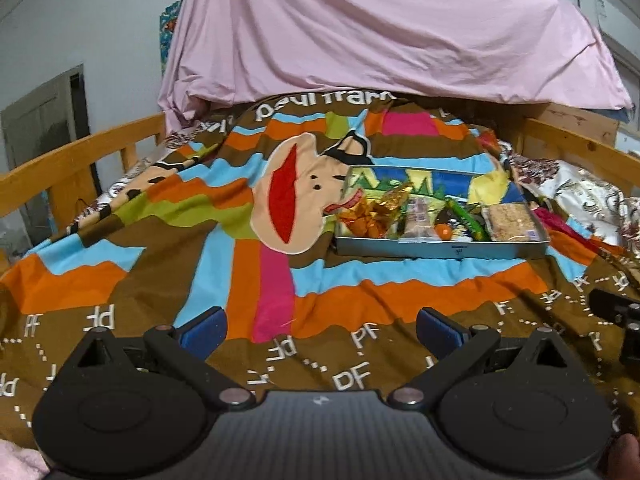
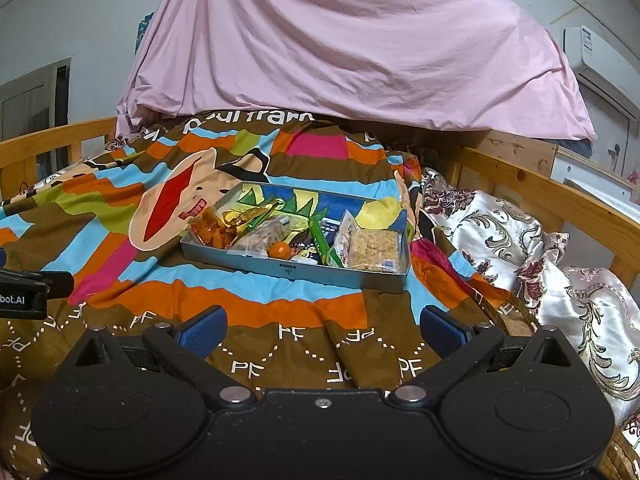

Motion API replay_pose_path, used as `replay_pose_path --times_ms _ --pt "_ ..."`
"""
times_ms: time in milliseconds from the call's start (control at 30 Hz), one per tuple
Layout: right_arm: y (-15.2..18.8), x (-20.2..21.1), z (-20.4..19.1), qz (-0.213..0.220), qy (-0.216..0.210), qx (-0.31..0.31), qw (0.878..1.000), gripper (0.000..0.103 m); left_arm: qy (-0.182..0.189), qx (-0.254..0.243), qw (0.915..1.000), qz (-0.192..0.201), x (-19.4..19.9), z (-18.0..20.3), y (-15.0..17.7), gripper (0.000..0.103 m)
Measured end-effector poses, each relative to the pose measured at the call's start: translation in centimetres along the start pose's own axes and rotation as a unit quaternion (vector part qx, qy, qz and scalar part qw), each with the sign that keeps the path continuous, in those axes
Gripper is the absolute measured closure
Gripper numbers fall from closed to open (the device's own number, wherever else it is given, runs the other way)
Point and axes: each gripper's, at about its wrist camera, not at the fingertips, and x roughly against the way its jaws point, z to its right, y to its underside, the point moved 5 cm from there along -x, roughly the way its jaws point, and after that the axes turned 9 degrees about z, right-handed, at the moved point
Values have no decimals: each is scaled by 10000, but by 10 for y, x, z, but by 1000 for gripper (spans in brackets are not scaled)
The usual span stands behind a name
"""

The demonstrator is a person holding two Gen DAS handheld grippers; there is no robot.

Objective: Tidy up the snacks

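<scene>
- My left gripper (image 1: 322, 330) and right gripper (image 2: 323, 330) hover spread wide, holding nothing.
- Crinkly snack packets (image 2: 298, 236) crowd the metal tray's (image 2: 304, 272) near edge on the blanket (image 2: 260, 304).

Both wrist views look low across the blanket (image 1: 320, 280), sharing the snack tin (image 2: 304, 272), well apart ahead.

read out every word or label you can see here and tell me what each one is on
"paul fran...", cut off by the pink sheet: bedspread, upside down at its far edge.
"PF", repeated: bedspread's brown border.
"bot.AI", start cut off: left gripper.
Labels on the tray, its snacks and the air conditioner: too small to read.
</scene>
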Motion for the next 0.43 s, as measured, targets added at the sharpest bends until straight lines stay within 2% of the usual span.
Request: replay_pose_path --times_ms 133,433 --pt "-2 -1 0 -4 1 5 10000 1 -103 -44 9999 -65 -1 -2 1 0" --pt "-3 -3 -2 -10 7 7 10000 1 -73 -17 10000 -46 -1 -2 1 0"
